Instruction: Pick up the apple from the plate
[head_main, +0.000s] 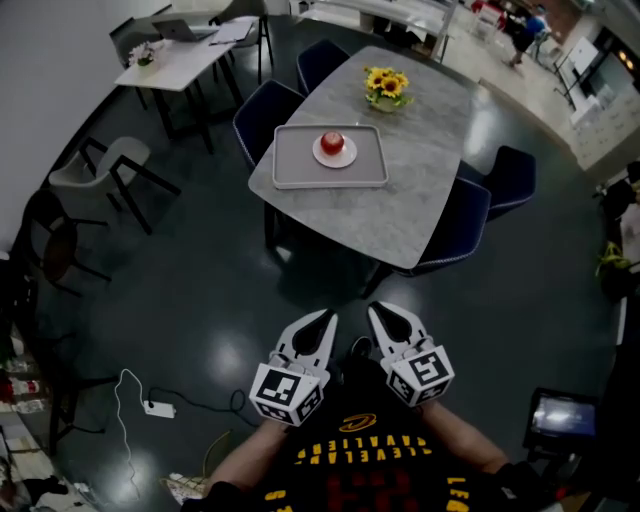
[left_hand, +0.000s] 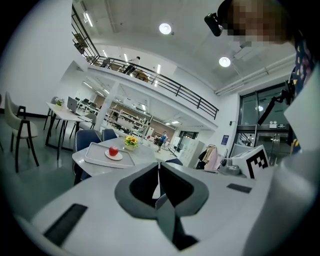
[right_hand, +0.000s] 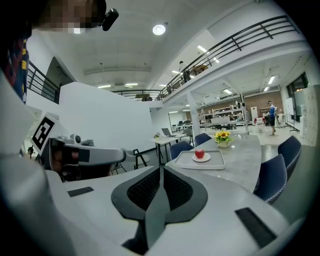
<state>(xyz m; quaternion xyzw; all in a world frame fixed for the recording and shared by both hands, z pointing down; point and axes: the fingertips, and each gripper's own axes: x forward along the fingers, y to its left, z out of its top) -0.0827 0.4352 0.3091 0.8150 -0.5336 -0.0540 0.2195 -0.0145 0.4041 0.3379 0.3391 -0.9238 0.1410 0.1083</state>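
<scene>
A red apple (head_main: 332, 142) rests on a small white plate (head_main: 336, 154), which sits in a grey tray (head_main: 290, 158) on a grey stone table (head_main: 400, 200). Both gripper views show the apple (left_hand: 113, 150) (right_hand: 199, 153) far ahead. My left gripper (head_main: 328, 320) and right gripper (head_main: 378, 312) hang side by side over the dark floor, well short of the table. Each is shut with nothing between its jaws (left_hand: 159, 167) (right_hand: 161, 170).
A vase of yellow flowers (head_main: 386, 88) stands on the table behind the tray. Dark blue chairs (head_main: 462, 228) surround the table. A white desk with a laptop (head_main: 180, 52) and a grey chair (head_main: 110, 170) stand at the left. A power strip and cable (head_main: 158, 406) lie on the floor.
</scene>
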